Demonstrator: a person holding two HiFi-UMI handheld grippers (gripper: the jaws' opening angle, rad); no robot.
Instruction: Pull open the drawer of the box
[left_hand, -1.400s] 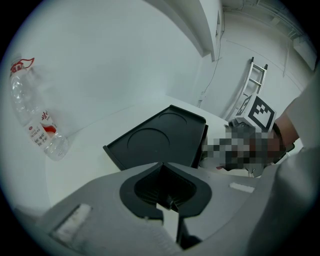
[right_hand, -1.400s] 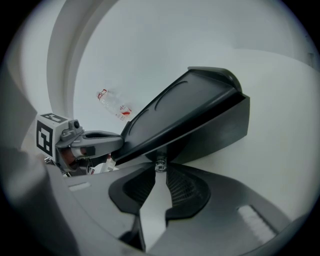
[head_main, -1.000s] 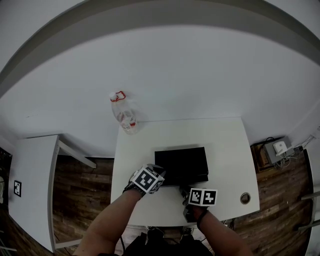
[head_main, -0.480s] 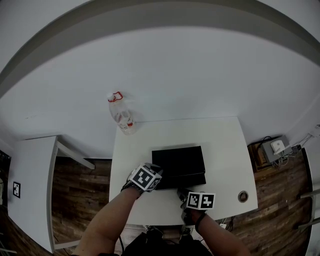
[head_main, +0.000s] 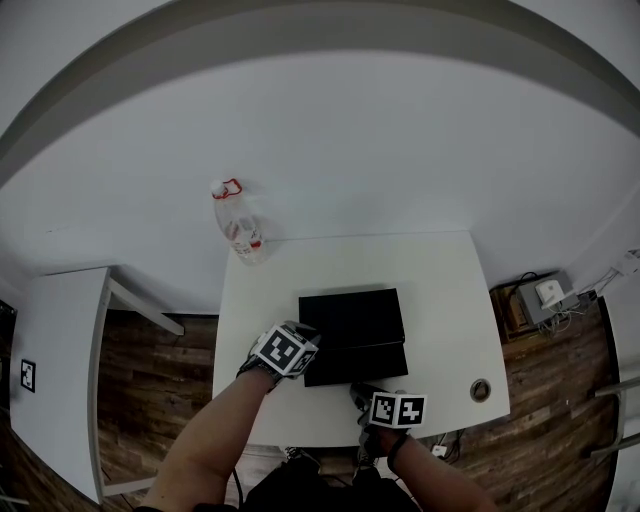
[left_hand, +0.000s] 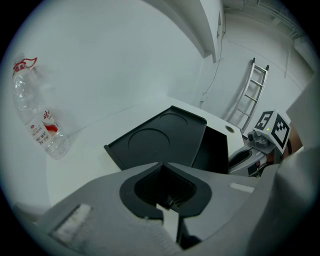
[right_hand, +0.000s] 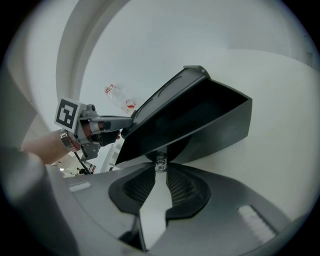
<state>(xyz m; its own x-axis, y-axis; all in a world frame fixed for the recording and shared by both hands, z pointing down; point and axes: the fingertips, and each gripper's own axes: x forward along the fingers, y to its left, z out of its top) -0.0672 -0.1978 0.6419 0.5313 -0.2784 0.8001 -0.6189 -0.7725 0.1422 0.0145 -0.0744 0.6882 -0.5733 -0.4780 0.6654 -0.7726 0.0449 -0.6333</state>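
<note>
Both pairs of jaws are closed, but only one holds anything. Our right gripper (right_hand: 160, 170) is clamped on the small knob (right_hand: 160, 163) at the front of the drawer (right_hand: 210, 120). Our left gripper (left_hand: 162, 167) has its jaws together with nothing between them.

The black box (head_main: 350, 312) sits in the middle of the white table (head_main: 450, 290). Its flat lid carries two pressed circles, which we see from the left gripper view. The drawer stands partway out of the box's front face, toward us, and its dark inside is open to view. Our left gripper is at the box's front left corner. From the right gripper view its tips look to be against that corner, though we cannot be sure of contact. A clear plastic bottle (left_hand: 42, 122) with a red cap ring stands well behind the box, off its back left corner.

We judge the pull to be under way and perhaps half done, since part of the drawer is inside the box.

The next move calls for a straight draw away from the box's front, level with the tabletop. That way the drawer should not tilt or bind. The knob is small, so our grip on it must hold firm. The box looks light, so we would want the left gripper bracing it, or it may slide along with the drawer.
</note>
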